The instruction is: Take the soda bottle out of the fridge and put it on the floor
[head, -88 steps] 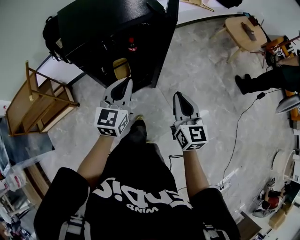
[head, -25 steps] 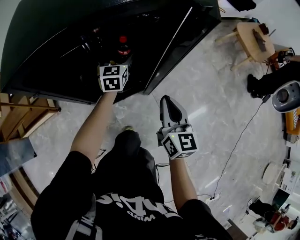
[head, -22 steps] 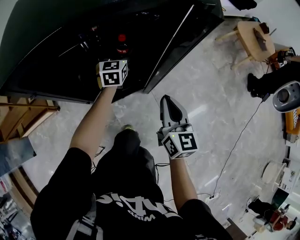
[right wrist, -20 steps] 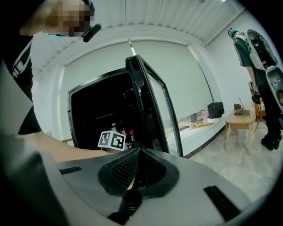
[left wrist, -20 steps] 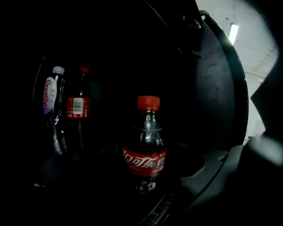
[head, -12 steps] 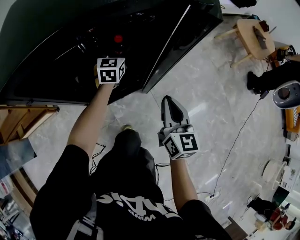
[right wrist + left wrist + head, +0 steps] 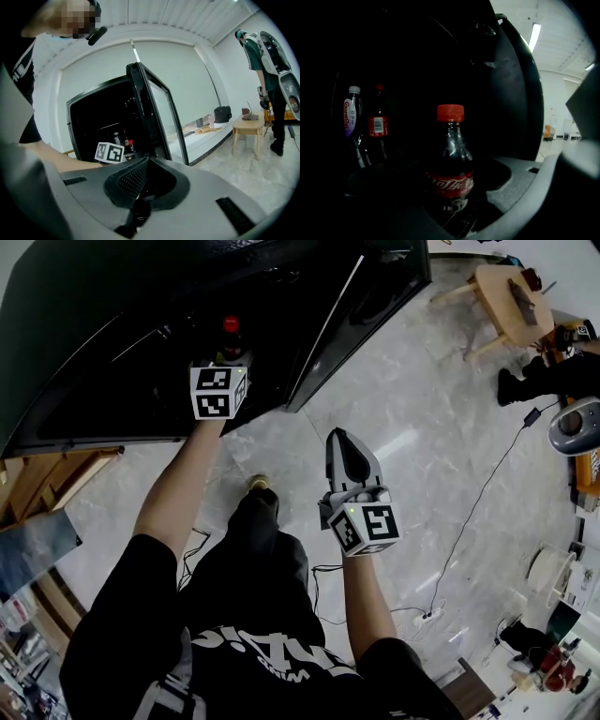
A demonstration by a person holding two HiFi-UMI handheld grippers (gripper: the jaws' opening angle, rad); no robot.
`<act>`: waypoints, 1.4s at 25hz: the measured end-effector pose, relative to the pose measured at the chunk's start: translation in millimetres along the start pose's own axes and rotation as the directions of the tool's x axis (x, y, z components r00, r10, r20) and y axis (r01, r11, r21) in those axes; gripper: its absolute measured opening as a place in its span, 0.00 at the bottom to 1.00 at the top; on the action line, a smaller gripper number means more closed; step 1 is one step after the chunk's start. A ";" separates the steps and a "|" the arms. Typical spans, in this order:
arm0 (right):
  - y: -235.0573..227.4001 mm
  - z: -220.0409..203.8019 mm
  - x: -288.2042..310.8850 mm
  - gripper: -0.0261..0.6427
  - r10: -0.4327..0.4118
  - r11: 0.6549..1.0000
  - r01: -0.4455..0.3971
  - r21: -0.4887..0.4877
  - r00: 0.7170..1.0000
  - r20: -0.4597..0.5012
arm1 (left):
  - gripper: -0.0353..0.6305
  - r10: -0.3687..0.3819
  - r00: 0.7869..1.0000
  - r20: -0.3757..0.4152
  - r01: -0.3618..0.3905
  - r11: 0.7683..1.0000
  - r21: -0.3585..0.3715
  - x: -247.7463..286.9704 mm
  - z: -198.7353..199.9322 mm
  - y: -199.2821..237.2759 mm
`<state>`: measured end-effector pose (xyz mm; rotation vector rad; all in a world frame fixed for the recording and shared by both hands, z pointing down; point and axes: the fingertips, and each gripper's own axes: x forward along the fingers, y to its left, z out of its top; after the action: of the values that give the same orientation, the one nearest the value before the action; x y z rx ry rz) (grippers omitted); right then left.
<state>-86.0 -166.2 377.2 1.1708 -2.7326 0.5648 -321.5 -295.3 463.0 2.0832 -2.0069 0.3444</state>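
Note:
A cola soda bottle [image 7: 450, 180] with a red cap and red label stands upright inside the dark, open fridge [image 7: 112, 324]. In the head view only its cap and neck [image 7: 230, 332] show above the marker cube. My left gripper [image 7: 228, 360] reaches into the fridge with a jaw on each side of the bottle. Its jaws are closing, and I see no pad pressing on the bottle. My right gripper [image 7: 340, 437] hangs over the marble floor right of the fridge door [image 7: 347, 324], shut with nothing in it [image 7: 143, 164].
Deeper in the fridge stand a purple-labelled bottle [image 7: 350, 112] and a second cola bottle [image 7: 377, 124]. A wooden stool [image 7: 502, 292] and a standing person [image 7: 553, 376] are at the far right. A cable [image 7: 478, 493] runs across the floor. Wooden furniture [image 7: 47, 484] sits at the left.
I have stepped up to the fridge and my left gripper has gone inside around the cola bottle. Over the last second the right gripper has barely moved.

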 end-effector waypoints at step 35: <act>-47.0 1.5 -131.2 0.07 -0.238 0.970 0.232 0.065 0.967 0.087 | 0.51 -0.385 0.923 -0.007 0.384 0.919 0.087 -91.2 5.9 -213.4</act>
<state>39.0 -107.9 356.9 1.5457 -2.6135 0.5690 -111.5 -203.0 427.7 2.4703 -1.5556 0.3512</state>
